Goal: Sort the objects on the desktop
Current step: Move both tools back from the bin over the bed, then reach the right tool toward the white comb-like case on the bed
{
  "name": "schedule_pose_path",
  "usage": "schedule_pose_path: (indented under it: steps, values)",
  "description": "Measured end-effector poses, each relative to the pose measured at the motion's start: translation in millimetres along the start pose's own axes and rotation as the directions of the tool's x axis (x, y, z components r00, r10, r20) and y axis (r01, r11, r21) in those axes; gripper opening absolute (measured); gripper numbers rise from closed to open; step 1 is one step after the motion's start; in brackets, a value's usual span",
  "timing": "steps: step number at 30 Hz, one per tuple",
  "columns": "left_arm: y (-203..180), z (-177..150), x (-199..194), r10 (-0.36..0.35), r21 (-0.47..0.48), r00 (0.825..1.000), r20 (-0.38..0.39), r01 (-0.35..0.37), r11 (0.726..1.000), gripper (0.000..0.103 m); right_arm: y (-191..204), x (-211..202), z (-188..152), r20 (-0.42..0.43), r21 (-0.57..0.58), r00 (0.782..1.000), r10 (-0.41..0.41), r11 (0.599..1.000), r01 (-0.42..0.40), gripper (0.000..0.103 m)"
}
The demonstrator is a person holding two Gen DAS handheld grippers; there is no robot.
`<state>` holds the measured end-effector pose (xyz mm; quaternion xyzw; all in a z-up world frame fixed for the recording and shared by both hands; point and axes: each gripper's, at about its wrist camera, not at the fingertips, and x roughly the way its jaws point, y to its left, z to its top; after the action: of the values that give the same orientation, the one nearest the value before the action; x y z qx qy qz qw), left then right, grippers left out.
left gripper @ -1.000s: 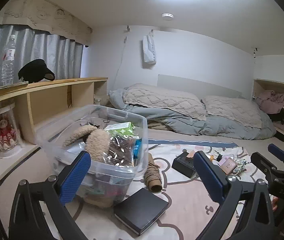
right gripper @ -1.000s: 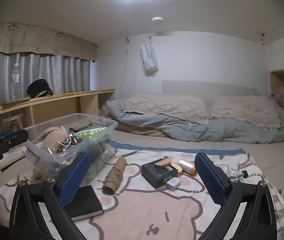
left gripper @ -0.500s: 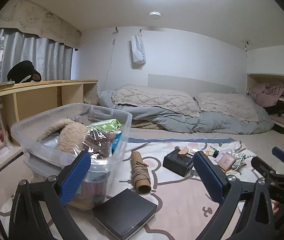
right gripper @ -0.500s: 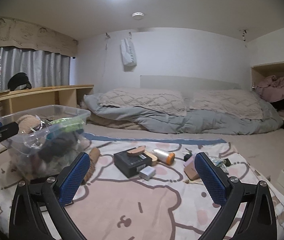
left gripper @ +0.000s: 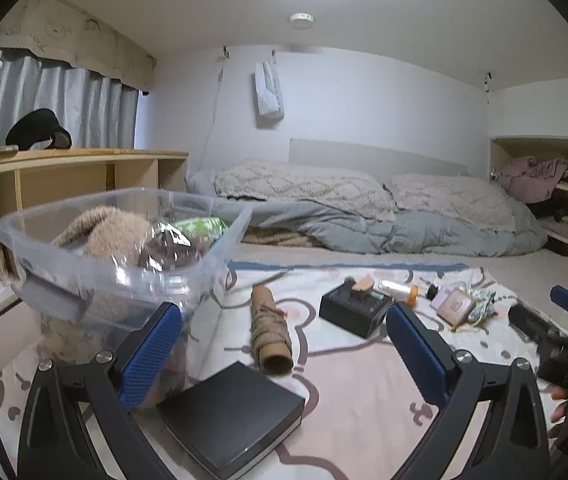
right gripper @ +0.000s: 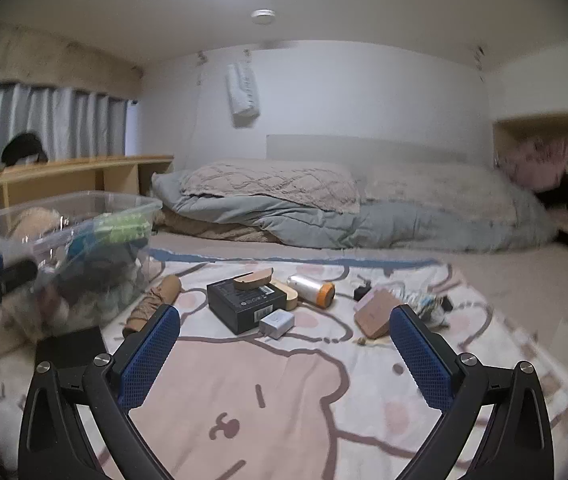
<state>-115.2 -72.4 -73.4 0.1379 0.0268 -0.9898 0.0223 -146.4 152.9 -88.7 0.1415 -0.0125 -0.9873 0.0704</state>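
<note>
A clear plastic bin (left gripper: 124, 256) (right gripper: 64, 240) holding a plush toy and packets stands at the left of a pink cartoon blanket (right gripper: 268, 392). On the blanket lie a black notebook (left gripper: 232, 420), a twine-wrapped cardboard tube (left gripper: 270, 332) (right gripper: 152, 304), a black box (right gripper: 246, 300) (left gripper: 354, 308), a white adapter (right gripper: 278, 322), a clear roll with an orange end (right gripper: 312, 288) and a pink box (right gripper: 376, 312) (left gripper: 454, 304). My left gripper (left gripper: 284, 352) hangs open above the notebook and tube. My right gripper (right gripper: 284, 356) hangs open over bare blanket, short of the black box.
A wooden shelf (left gripper: 72, 176) runs along the left wall behind the bin. A bed with grey duvet and pillows (left gripper: 364, 216) fills the back. An alcove with clothes (left gripper: 540, 184) is at the right. The other gripper shows at each view's edge.
Both views have swung right and dropped lower toward the blanket. The bin has slid left in both, and the small objects have come closer to the right gripper. Both grippers stay open.
</note>
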Motion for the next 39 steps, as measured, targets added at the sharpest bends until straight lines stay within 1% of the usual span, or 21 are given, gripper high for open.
schedule_pose_path:
  steps: [5,7,10,13,14,15,17,18,19,20,21,22,23,24,25,27,30,33,36,38,39]
  values:
    - [0,-15,12,-0.02,-0.019,0.996,-0.083,0.019,1.0,0.103,-15,12,-2,-0.06,0.057,0.998,-0.03,0.998,0.034,0.103]
    - [-2,-18,15,-0.025,-0.025,0.994,-0.103,0.023,0.999,0.103,-23,18,-4,-0.1,0.06,0.992,-0.08,0.994,0.086,0.103]
    - [-3,-22,15,-0.028,-0.027,0.993,-0.112,0.025,0.999,0.103,-48,28,-7,-0.17,0.095,0.974,-0.152,0.981,0.17,0.103]
    - [-7,-26,15,-0.024,-0.016,0.993,-0.118,0.023,1.0,0.103,-83,33,-9,-0.231,0.166,0.946,-0.229,0.948,0.27,0.103]
    - [-8,-28,16,-0.024,-0.013,0.992,-0.121,0.022,1.0,0.103,-96,35,-10,-0.253,0.18,0.932,-0.259,0.934,0.308,0.103]
    - [-9,-29,17,-0.025,-0.012,0.992,-0.123,0.024,1.0,0.103,-113,37,-12,-0.286,0.191,0.911,-0.298,0.914,0.359,0.103]
    - [-10,-32,19,-0.027,-0.011,0.99,-0.136,0.026,1.0,0.103,-137,40,-16,-0.328,0.214,0.89,-0.319,0.892,0.398,0.103]
    - [-11,-33,20,-0.03,-0.013,0.989,-0.142,0.029,1.0,0.103,-157,42,-21,-0.366,0.243,0.87,-0.332,0.868,0.434,0.102]
    - [-12,-34,21,-0.035,-0.017,0.988,-0.149,0.033,0.999,0.103,-172,41,-26,-0.387,0.275,0.858,-0.338,0.846,0.457,0.099]
    - [-13,-35,22,-0.038,-0.018,0.988,-0.153,0.036,0.999,0.103,-186,40,-30,-0.405,0.307,0.849,-0.339,0.824,0.475,0.086]
    - [-14,-36,22,-0.042,-0.018,0.987,-0.157,0.04,0.999,0.103,-204,38,-38,-0.439,0.351,0.832,-0.339,0.787,0.506,0.075]
    - [-15,-37,22,-0.045,-0.017,0.986,-0.16,0.043,0.999,0.103,-218,36,-45,-0.46,0.388,0.824,-0.33,0.76,0.521,0.071]
    - [-17,-38,23,-0.055,-0.017,0.985,-0.165,0.053,0.998,0.103,-229,35,-52,-0.474,0.423,0.824,-0.311,0.74,0.523,0.059]
    - [-18,-39,22,-0.066,-0.021,0.983,-0.169,0.063,0.998,0.103,-245,34,-62,-0.491,0.468,0.822,-0.287,0.709,0.528,0.046]
    - [-19,-39,22,-0.082,-0.028,0.981,-0.175,0.078,0.997,0.103,-257,32,-70,-0.503,0.5,0.819,-0.277,0.68,0.537,0.042]
    - [-22,-41,23,-0.132,-0.049,0.973,-0.191,0.124,0.991,0.103,-273,28,-78,-0.489,0.54,0.828,-0.273,0.651,0.533,0.024]
    - [-31,-45,25,-0.175,-0.06,0.961,-0.214,0.165,0.984,0.103,-286,25,-83,-0.464,0.539,0.836,-0.293,0.655,0.529,0.021]
    - [-42,-49,28,-0.209,-0.053,0.948,-0.241,0.202,0.978,0.102,-289,32,-90,-0.474,0.531,0.837,-0.273,0.67,0.519,0.012]
    - [-53,-54,30,-0.234,-0.039,0.936,-0.262,0.232,0.972,0.101,-282,41,-89,-0.473,0.501,0.845,-0.25,0.713,0.491,0.01]
    - [-59,-56,31,-0.249,-0.03,0.928,-0.276,0.251,0.968,0.101,-274,49,-86,-0.478,0.47,0.848,-0.229,0.749,0.467,0.01]
    - [-63,-58,31,-0.257,-0.024,0.925,-0.282,0.261,0.965,0.101,-265,56,-85,-0.486,0.444,0.849,-0.206,0.779,0.443,0.01]
